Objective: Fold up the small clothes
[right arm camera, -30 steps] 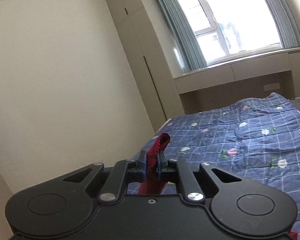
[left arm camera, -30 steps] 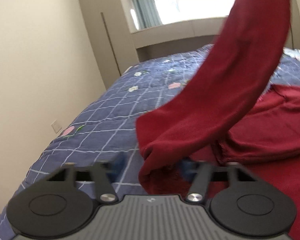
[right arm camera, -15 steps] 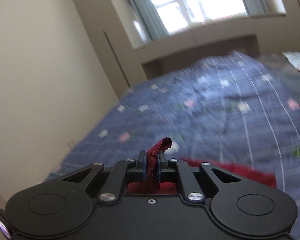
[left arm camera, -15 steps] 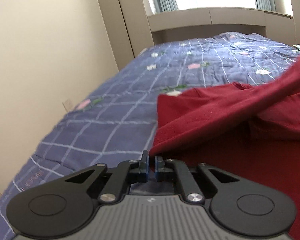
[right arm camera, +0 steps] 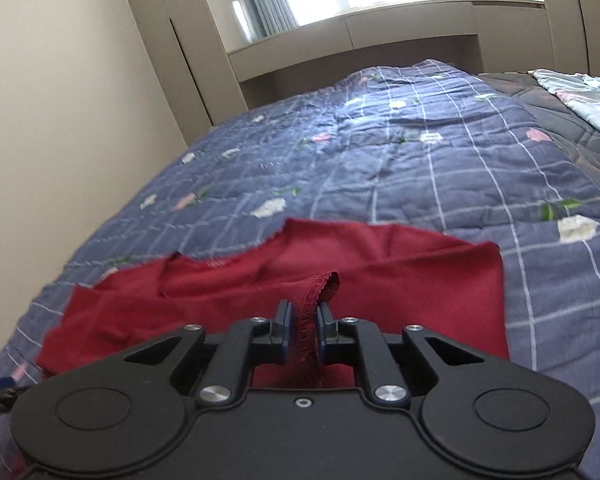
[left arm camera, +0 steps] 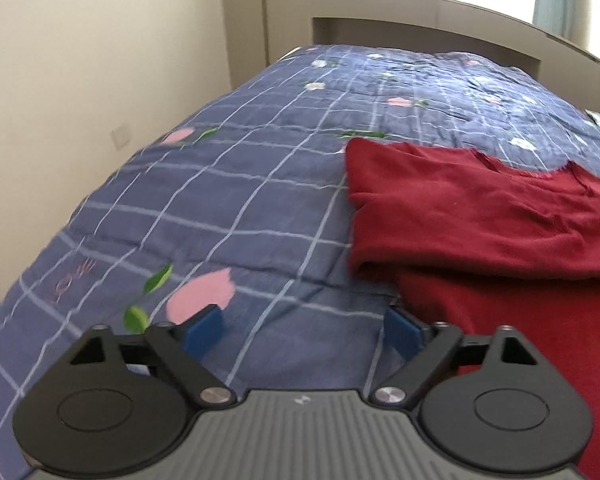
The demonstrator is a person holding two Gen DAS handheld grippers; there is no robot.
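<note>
While the left claw (left arm camera: 302,330) opens wide over bare quilt (left arm camera: 228,208), empty, the right claw (right arm camera: 302,330) starts loosening, lace hem between pads; red garment (right arm camera: 400,280) lies on the bed. Lay hem flat before withdrawing.

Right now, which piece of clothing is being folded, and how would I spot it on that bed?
Look at the blue checked quilt with pink flowers that covers the bed. On its near end lies a dark red knit garment, partly folded over itself. It is the only red thing on the quilt, and the right claw has a lacy red edge between its pads.
</note>
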